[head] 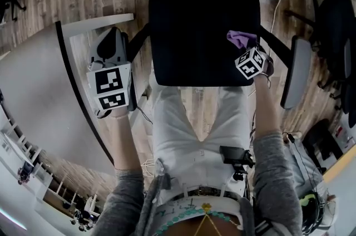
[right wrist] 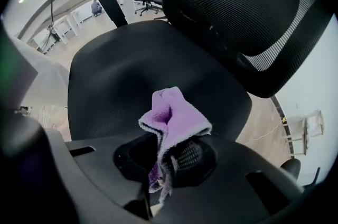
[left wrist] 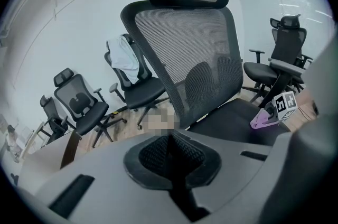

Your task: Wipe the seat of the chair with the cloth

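The right gripper (right wrist: 163, 160) holds the small purple fleece cloth (right wrist: 174, 117): its fingers are clamped narrowly on a gathered fold, and the free end stands up and forward past the fingertips. The cloth sits at the right edge of the black padded chair seat (right wrist: 132, 70), about midway between its near and far edges. From these views it appears to be at or just above the surface; contact cannot be confirmed. Almost all of the seat extends to the left of the cloth, with the black mesh backrest (right wrist: 248, 6) rising along the far side. The coming stroke therefore probably runs leftward across the seat, parallel to the backrest, with the cloth pressed down flat. The left gripper (left wrist: 170, 153) has its fingers brought fully together with nothing between them. It is held off the seat, to the left of the chair, beside the curved white table (head: 39, 73). The right gripper is clearly the nearer one to the work surface and carries the wiping tool; the left takes no part at this moment.
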`<state>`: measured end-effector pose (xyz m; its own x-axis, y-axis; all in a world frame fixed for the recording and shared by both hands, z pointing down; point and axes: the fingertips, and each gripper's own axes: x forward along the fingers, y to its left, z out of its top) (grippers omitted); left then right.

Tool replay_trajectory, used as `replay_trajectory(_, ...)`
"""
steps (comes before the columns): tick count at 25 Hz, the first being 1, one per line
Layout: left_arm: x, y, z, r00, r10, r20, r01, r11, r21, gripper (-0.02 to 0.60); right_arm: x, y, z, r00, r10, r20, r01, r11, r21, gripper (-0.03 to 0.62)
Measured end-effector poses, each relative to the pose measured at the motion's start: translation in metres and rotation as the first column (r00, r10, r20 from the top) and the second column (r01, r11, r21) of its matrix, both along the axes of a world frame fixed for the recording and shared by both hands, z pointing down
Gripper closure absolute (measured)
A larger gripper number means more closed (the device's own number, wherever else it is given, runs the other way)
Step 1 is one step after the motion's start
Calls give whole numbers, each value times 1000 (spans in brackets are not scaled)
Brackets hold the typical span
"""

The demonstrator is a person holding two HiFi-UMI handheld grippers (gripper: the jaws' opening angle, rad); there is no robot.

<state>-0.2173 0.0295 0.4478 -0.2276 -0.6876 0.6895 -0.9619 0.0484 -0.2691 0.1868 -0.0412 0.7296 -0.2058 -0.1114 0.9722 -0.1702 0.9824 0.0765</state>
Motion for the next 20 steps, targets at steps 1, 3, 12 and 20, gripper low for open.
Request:
replay_trajectory(1, 0, 0, 0, 1000, 0, -2, 0, 1000, 0, 580, 3, -1, -1, 1000, 3, -3, -3, 1000, 1, 546)
replay_trajectory(3, 0, 0, 0, 1000, 1, -6, -1, 1000, 1, 579, 6, -2, -2, 1000, 17, -6, -17, 1000, 3, 546)
replay_trajectory(12, 1, 0, 1, 1000, 2, 5, -2, 1000, -4, 578, 6, -3, 2, 997, 70, -12, -70, 998, 6, 546)
replay_trajectory(20, -2, 0, 2, 1000, 3, -1, -3, 1000, -2, 578, 2, -2, -6, 995, 89, 35, -91, 995, 38, 546)
